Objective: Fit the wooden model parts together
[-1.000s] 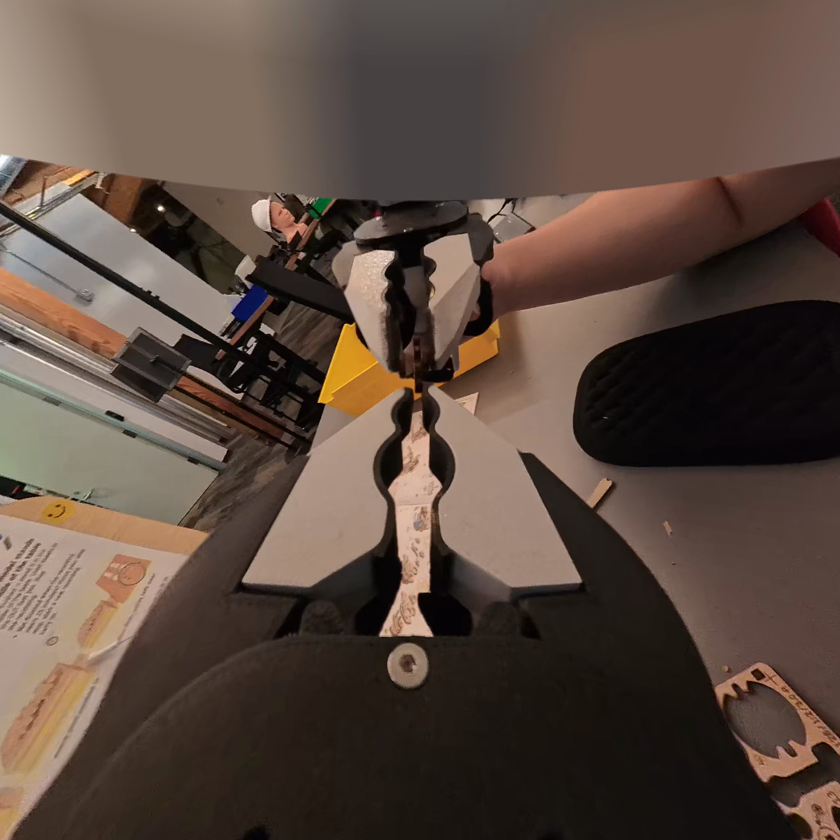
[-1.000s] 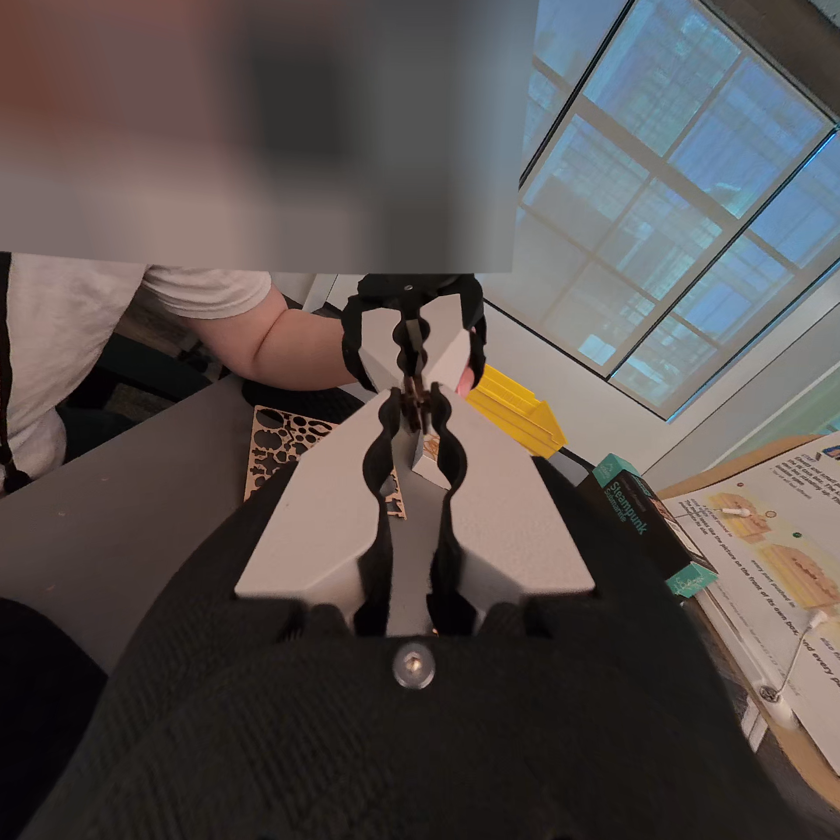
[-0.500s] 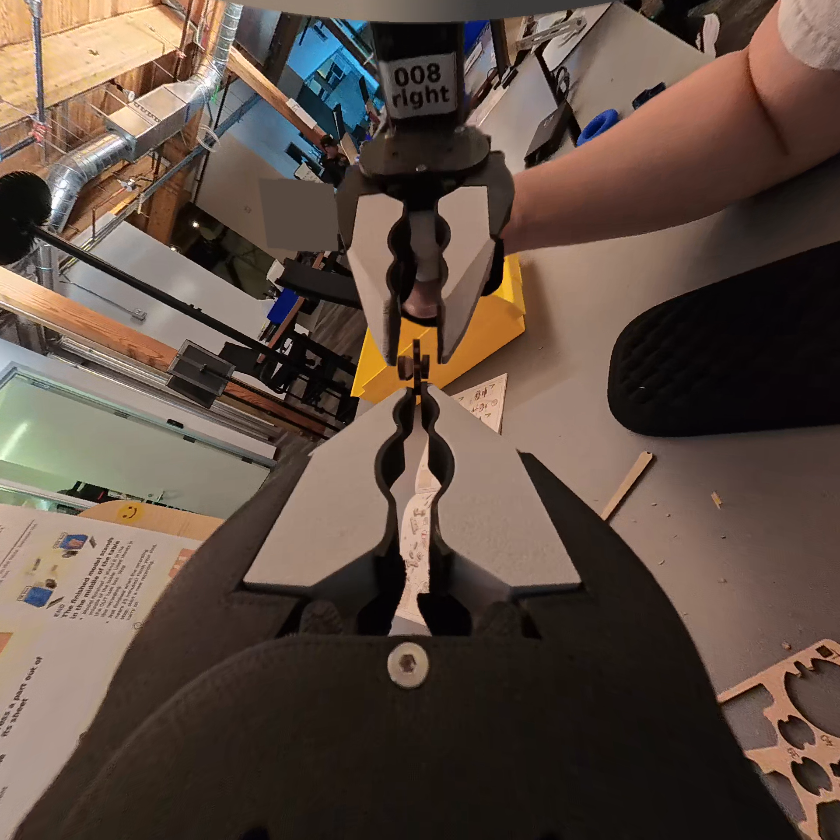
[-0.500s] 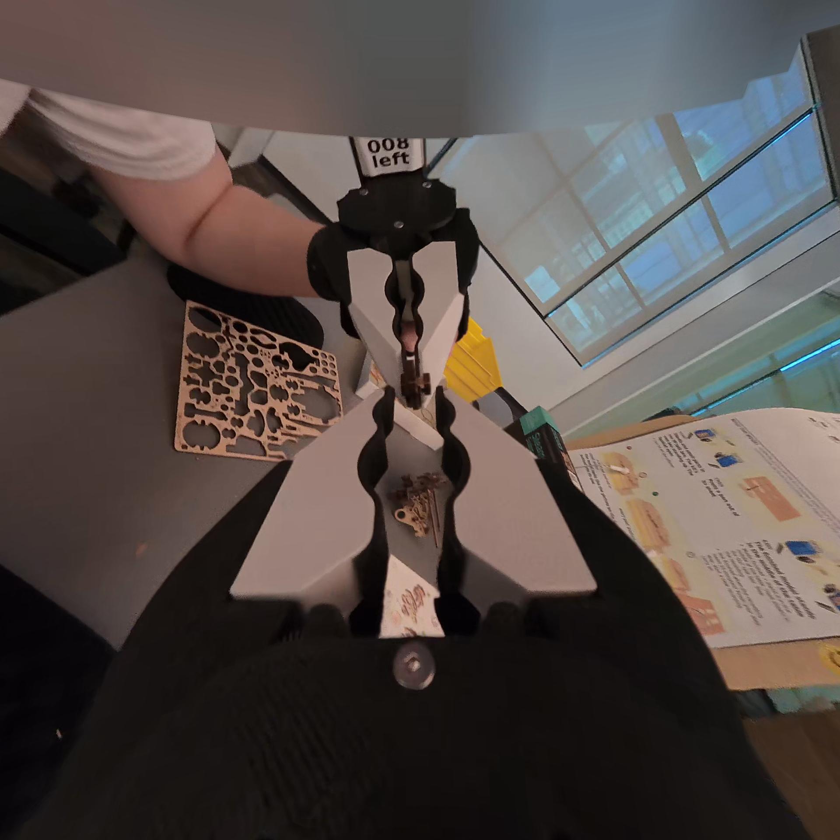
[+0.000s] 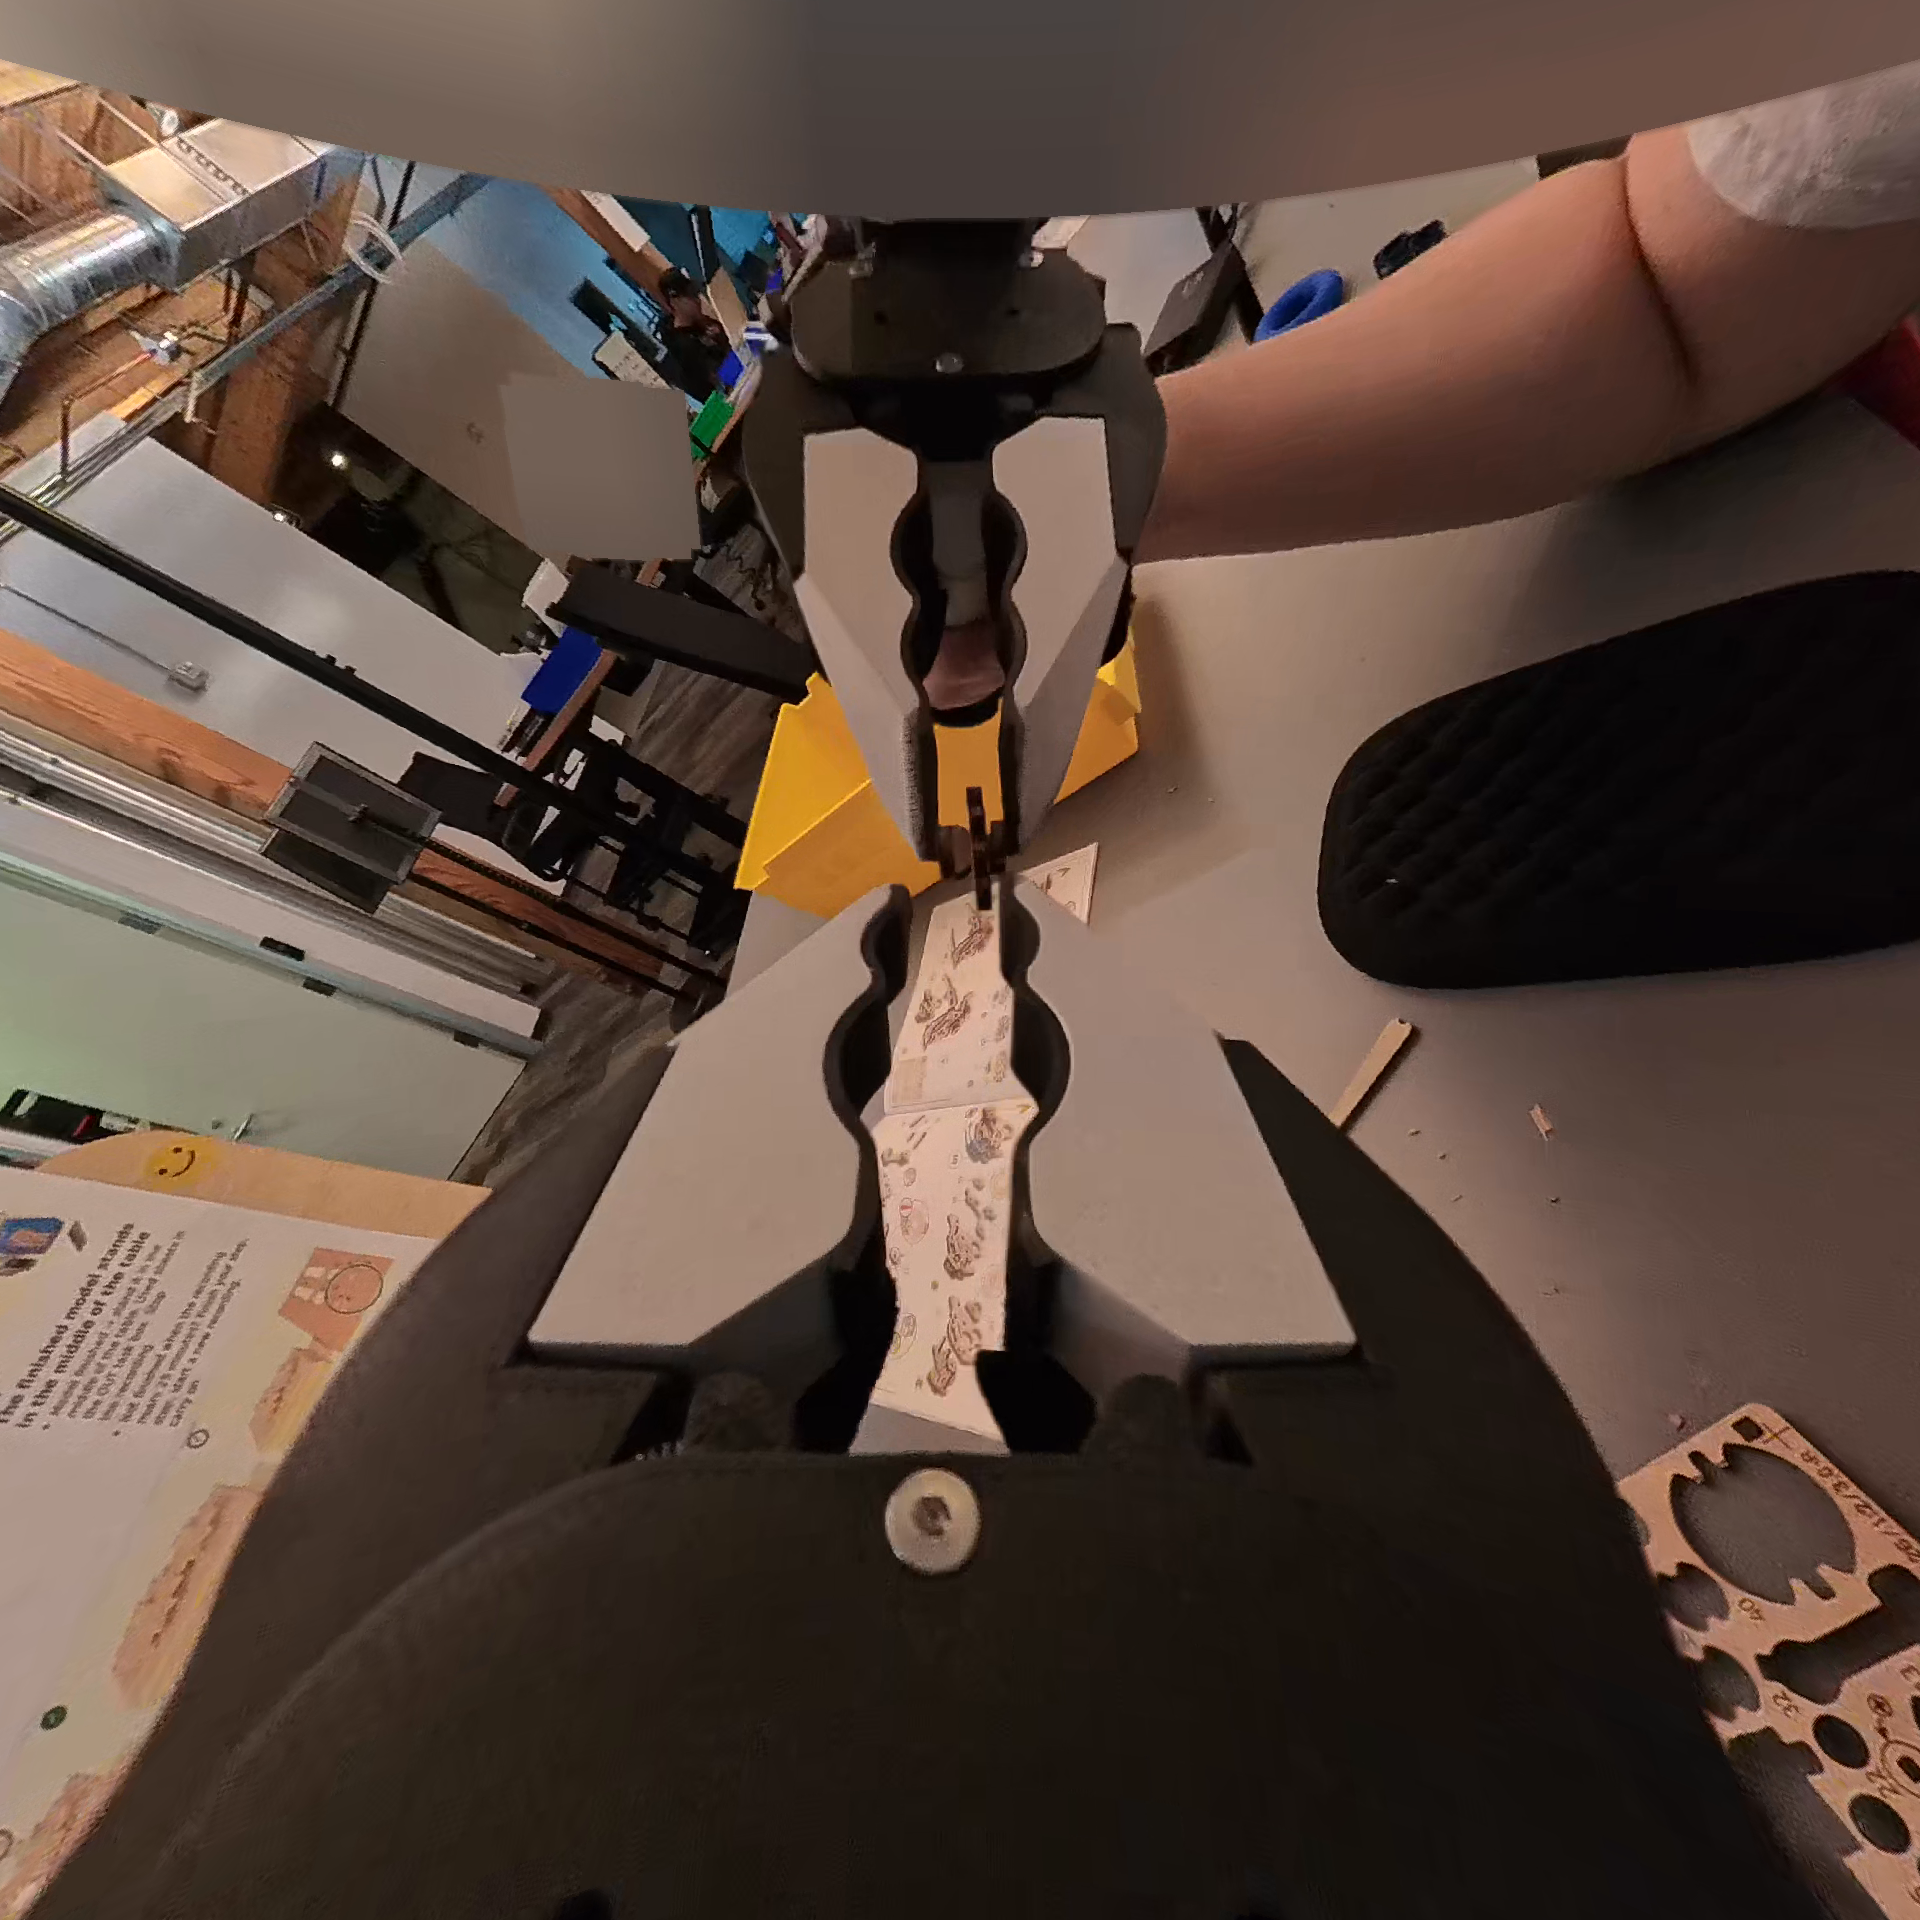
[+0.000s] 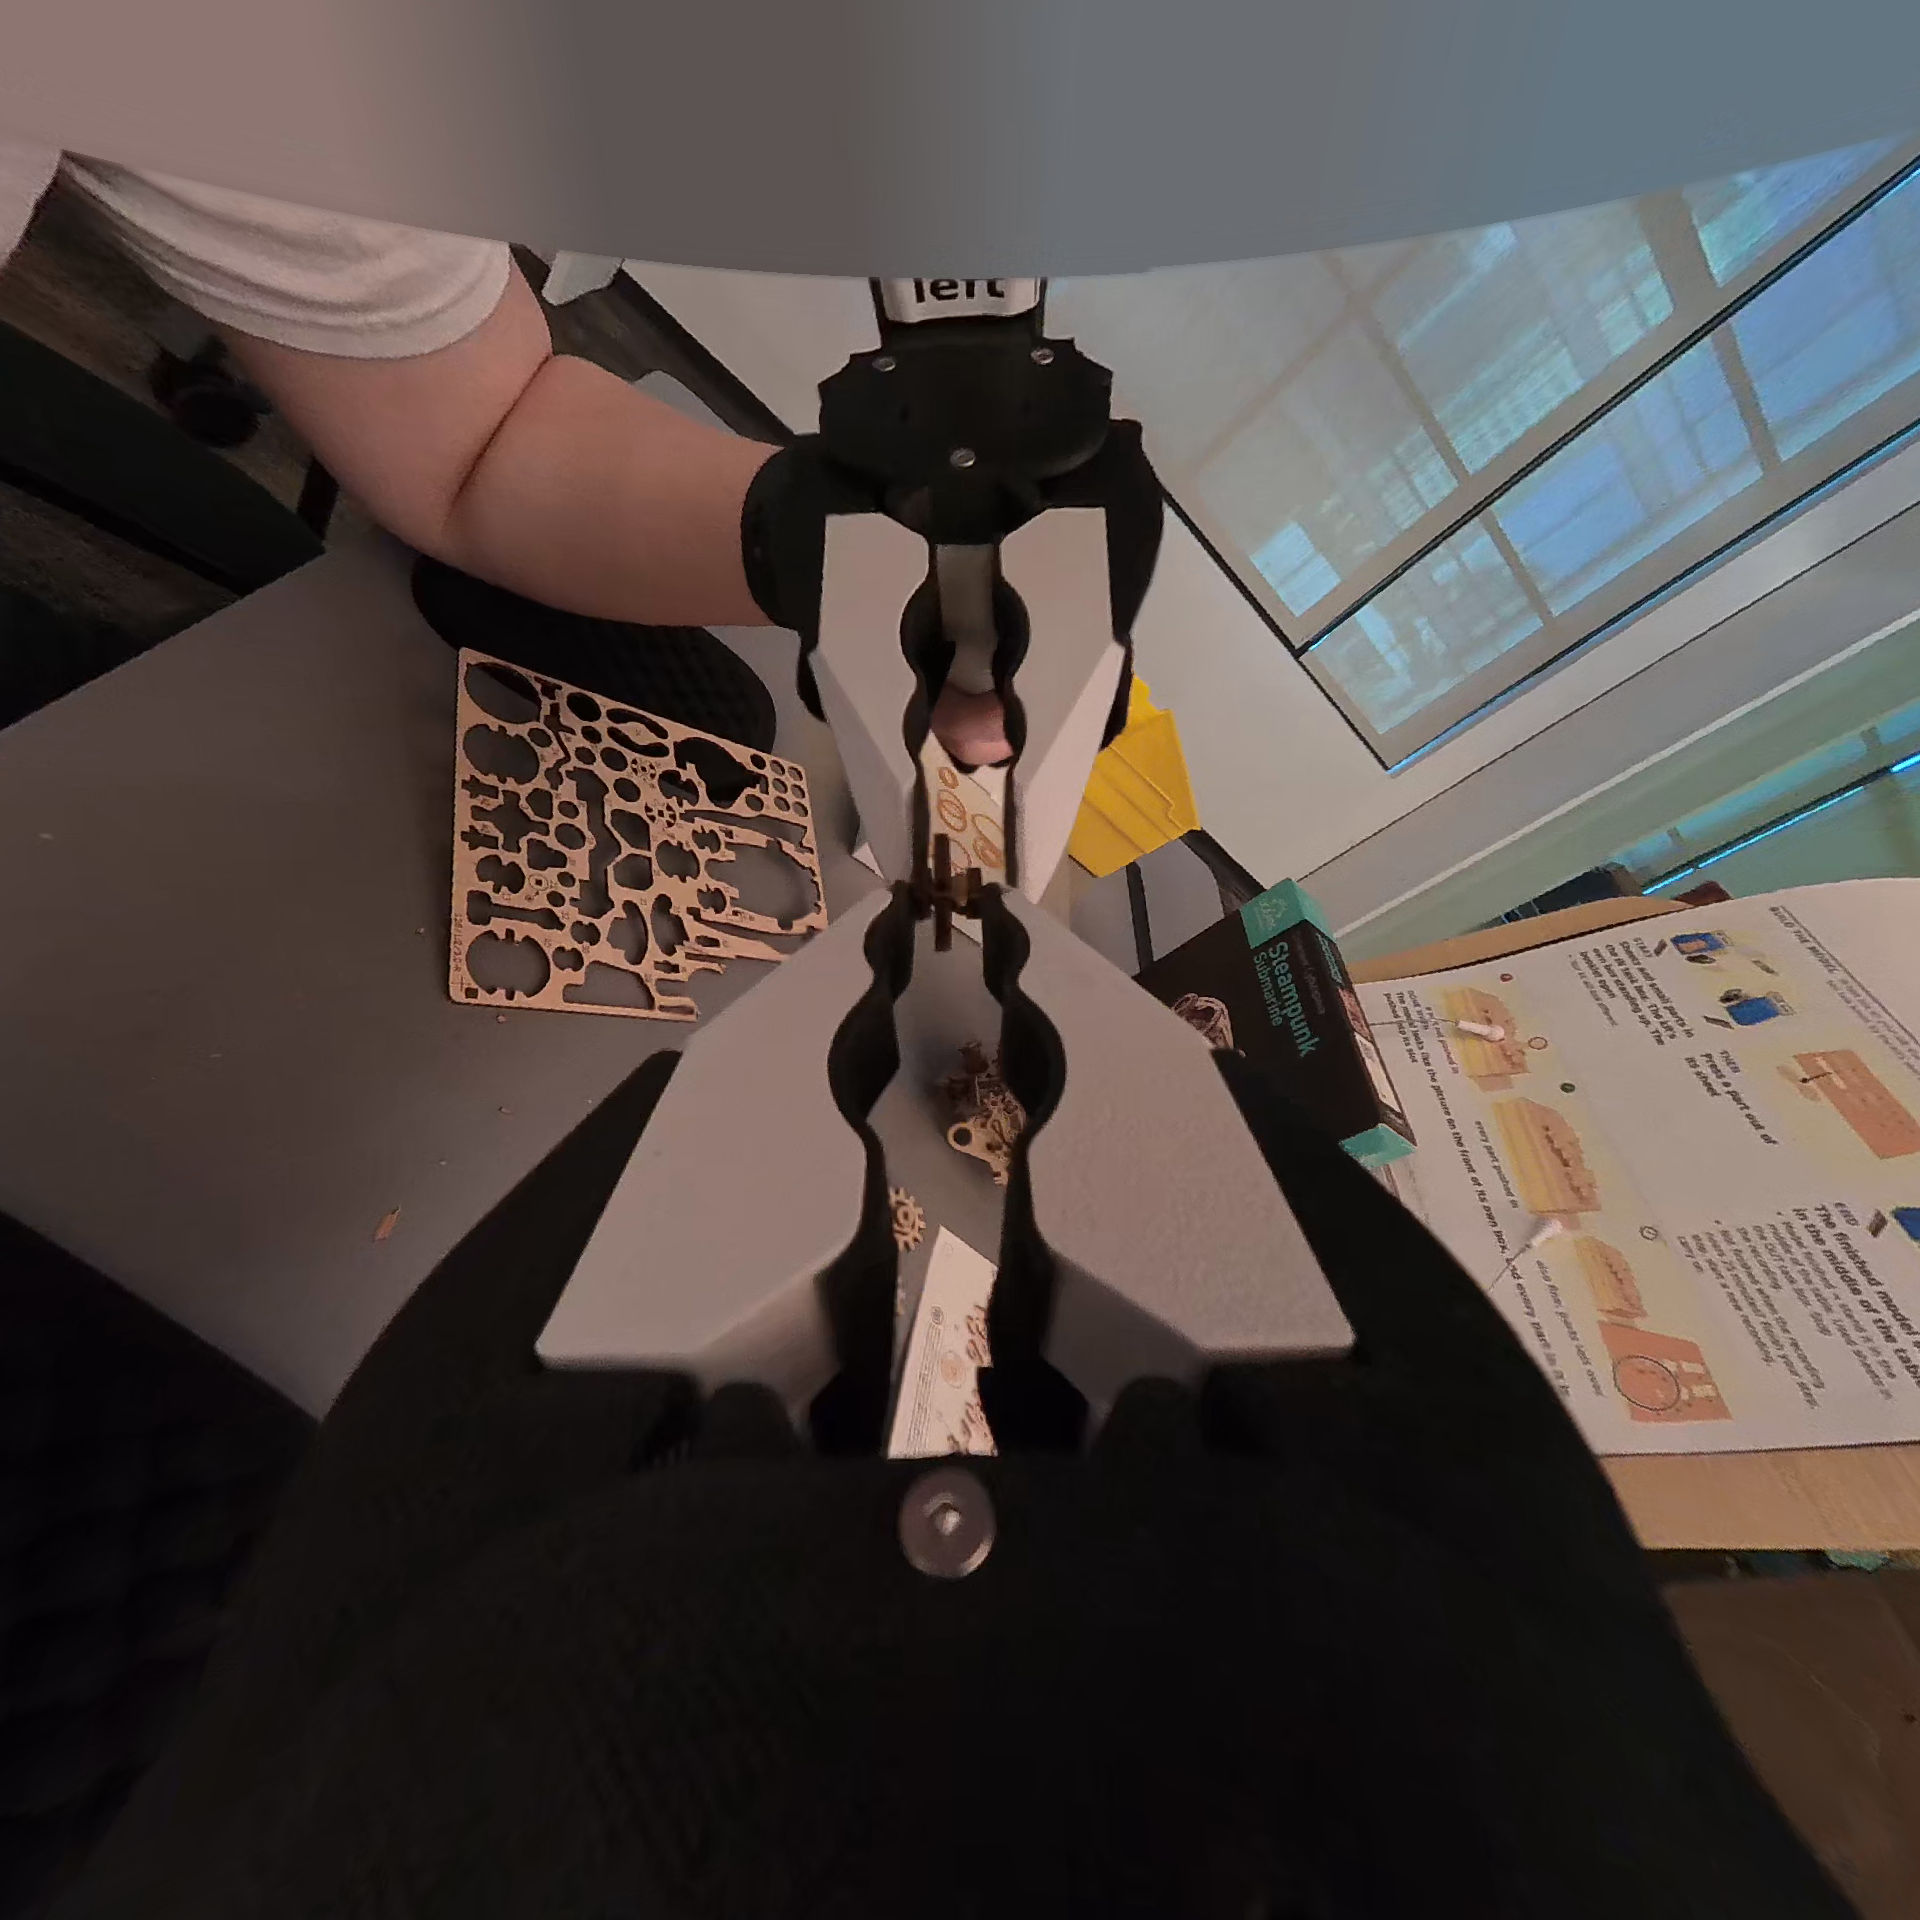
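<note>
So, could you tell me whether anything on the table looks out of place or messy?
Only minor litter: a loose wooden sliver and small chips lie scattered on the grey table near the black pad. The punched-out wooden sheet lies flat. Nothing looks spilled or damaged.

Print shows on the dark box (image 6: 1283,1023), instruction sheet (image 6: 1662,1143) and gripper tag (image 6: 956,291).

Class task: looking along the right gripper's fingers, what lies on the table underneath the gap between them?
Under the right gripper, the gap shows a small heap of loose wooden parts, one gear-shaped piece and a printed leaflet on the grey table. The fingers cover everything beside that strip.
</note>
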Demonstrator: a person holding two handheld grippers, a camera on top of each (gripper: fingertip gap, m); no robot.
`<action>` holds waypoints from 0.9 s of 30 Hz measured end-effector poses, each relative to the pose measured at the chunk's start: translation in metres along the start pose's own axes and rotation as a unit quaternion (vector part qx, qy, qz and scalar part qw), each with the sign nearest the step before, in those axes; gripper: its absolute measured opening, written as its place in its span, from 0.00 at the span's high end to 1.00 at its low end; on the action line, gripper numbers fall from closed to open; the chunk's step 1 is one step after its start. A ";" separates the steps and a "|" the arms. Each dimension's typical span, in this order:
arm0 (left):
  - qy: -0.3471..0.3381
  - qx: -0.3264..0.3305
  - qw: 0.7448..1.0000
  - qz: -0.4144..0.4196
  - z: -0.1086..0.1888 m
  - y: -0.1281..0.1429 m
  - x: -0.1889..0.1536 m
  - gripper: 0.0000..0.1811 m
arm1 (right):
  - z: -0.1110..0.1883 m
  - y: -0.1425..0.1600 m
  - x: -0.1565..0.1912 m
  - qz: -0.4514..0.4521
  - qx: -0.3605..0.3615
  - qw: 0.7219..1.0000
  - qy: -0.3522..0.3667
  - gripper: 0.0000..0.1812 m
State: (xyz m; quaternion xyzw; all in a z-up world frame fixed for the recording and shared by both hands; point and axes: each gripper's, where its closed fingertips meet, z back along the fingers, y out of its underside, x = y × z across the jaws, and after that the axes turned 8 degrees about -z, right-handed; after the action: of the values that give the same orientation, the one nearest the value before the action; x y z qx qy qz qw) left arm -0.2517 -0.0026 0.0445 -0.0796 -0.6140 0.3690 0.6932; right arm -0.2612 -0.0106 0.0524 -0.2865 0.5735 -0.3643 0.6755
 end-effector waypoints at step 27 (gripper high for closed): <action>0.014 -0.027 0.999 0.014 0.009 -0.005 0.001 0.95 | -0.005 -0.007 -0.006 -0.073 -0.065 0.995 -0.005 0.93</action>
State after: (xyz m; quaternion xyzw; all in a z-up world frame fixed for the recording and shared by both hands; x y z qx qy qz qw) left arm -0.2579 -0.0087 0.0502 -0.1119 -0.6132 0.3603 0.6940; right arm -0.2675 -0.0097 0.0600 -0.3727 0.5700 -0.3736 0.6298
